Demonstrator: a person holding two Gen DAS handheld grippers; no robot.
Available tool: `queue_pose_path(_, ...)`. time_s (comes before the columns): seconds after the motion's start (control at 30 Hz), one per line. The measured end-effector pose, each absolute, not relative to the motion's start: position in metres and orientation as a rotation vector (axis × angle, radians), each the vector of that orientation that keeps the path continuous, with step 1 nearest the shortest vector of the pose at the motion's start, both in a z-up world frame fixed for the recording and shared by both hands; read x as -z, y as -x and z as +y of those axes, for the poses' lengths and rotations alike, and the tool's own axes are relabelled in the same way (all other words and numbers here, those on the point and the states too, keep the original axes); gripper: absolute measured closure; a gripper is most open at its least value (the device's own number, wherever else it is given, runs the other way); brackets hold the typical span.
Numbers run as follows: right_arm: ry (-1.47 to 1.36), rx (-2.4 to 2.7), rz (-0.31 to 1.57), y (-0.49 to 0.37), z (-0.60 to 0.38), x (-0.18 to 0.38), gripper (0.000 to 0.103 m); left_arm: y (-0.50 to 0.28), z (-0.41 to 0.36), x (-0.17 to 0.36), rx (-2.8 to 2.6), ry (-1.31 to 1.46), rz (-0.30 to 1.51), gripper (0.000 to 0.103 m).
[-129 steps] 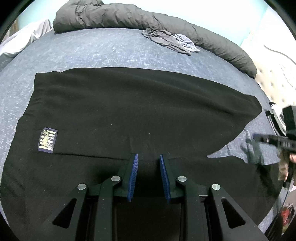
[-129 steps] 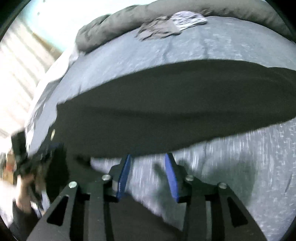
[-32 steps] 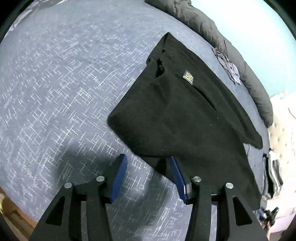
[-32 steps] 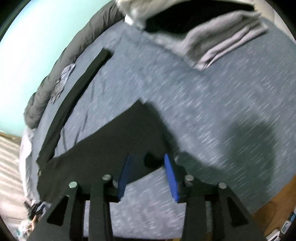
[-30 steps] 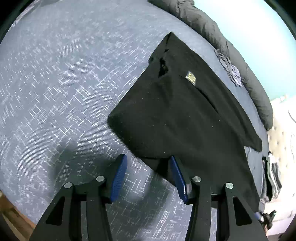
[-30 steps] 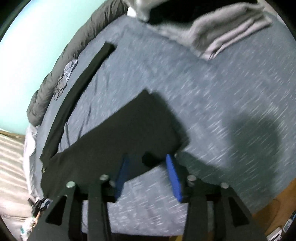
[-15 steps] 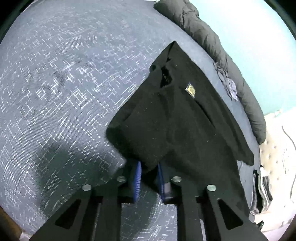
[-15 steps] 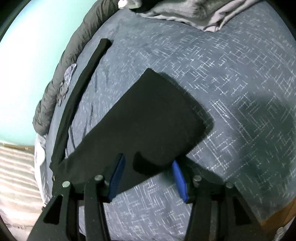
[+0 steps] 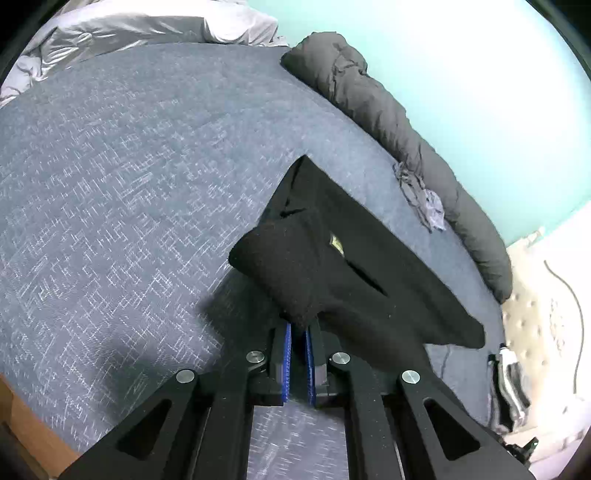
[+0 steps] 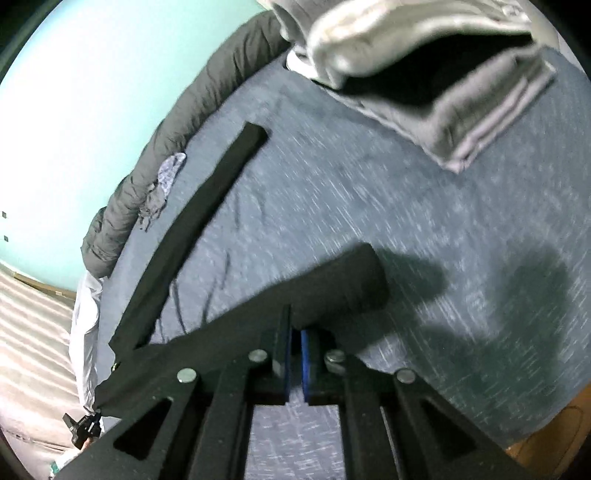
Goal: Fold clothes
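Left wrist view. My left gripper (image 9: 298, 334) is pinching the near edge of the black garment (image 9: 354, 258); its jaws are closing the last bit, blue pads (image 9: 287, 354) almost together with a bunched fold of cloth caught at the tips. The pinched corner is lifting off the blue-grey bedspread (image 9: 122, 192) and throwing a shadow on it, while the rest of the garment is trailing away to the upper right and lying flat on the bed. A small yellow label (image 9: 336, 242) is showing on the black cloth. A rolled dark grey duvet (image 9: 399, 129) is running along the far side of the bed against the pale green wall (image 9: 480, 74), with a small crumpled grey cloth (image 9: 424, 195) lying against it. Pale bedding (image 9: 147, 29) is bunching at the top left.

Right wrist view, somewhat blurred. My right gripper (image 10: 295, 334) is clamping the garment (image 10: 332, 284) too, pads pressed together on its near edge, and the corner beside it is hanging raised above the bedspread (image 10: 424, 221). A long narrow black strip (image 10: 207, 221) of the garment is stretching toward the duvet (image 10: 184, 129). A stack of folded clothes (image 10: 461, 99), grey with white on top, is sitting at the upper right, well apart from the garment.
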State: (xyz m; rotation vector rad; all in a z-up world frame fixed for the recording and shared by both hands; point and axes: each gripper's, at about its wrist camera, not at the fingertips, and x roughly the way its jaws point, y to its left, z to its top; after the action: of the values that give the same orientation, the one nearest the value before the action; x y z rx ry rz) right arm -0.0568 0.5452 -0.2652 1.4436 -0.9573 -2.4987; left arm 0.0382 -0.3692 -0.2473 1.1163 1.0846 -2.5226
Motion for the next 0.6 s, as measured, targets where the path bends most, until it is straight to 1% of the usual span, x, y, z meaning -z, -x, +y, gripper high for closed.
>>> queue_pose_path(0.1,-1.456,2.514,-0.902,0.062,0.542,0.254,0.1,-0.036,-0.365,0.242,2.522,-1.136,1.075,0.097)
queue_pose_path(0.33,-1.465,2.506,-0.863,0.082,0.532,0.241,0.1,-0.021,-0.359,0.228,2.52,-1.16,1.06,0.097)
queue_pose_path(0.6,-1.49,2.526,-0.825,0.124,0.526,0.214,0.1,0.018,-0.362,0.201,2.533,-1.164,1.009,0.097)
